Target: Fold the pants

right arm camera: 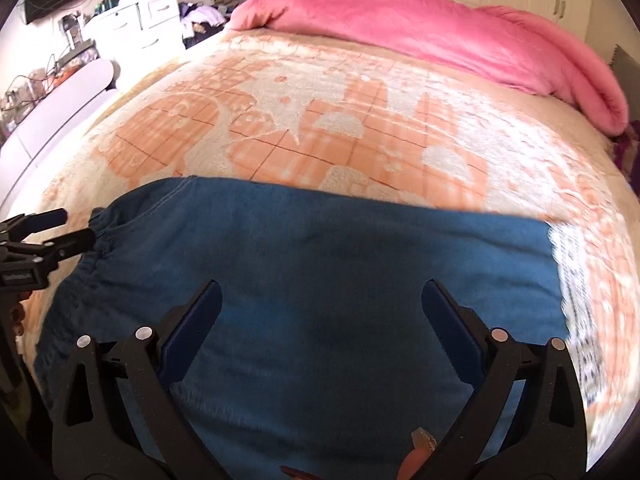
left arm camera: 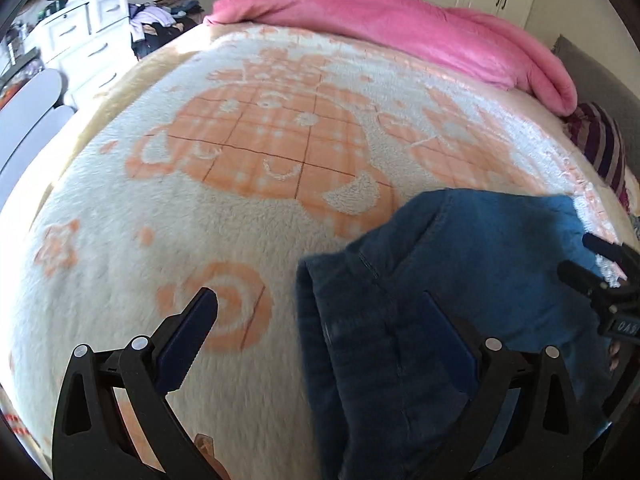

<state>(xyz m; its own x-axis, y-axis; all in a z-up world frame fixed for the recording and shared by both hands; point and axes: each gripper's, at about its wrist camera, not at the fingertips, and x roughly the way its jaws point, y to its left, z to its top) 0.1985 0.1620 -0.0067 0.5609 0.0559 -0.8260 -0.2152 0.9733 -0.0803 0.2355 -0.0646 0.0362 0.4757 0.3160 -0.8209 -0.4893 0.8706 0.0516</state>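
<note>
Blue denim pants (right arm camera: 320,272) lie flat across the near part of the bed, with the gathered waistband at the left end. In the left wrist view the pants (left arm camera: 440,280) lie at the lower right, bunched. My left gripper (left arm camera: 320,304) is open and empty, its right finger over the pants' left edge. It also shows in the right wrist view (right arm camera: 74,226) at the waistband, jaws apart. My right gripper (right arm camera: 322,300) is open and empty, low over the middle of the pants. It also shows in the left wrist view (left arm camera: 588,256) at the far right.
The pants lie on a cream and orange fleece blanket (left arm camera: 240,140). A rolled pink duvet (right arm camera: 440,40) lies along the far side. A striped pillow (left arm camera: 600,144) is at the right. A white dresser (left arm camera: 84,40) with clutter stands at the left.
</note>
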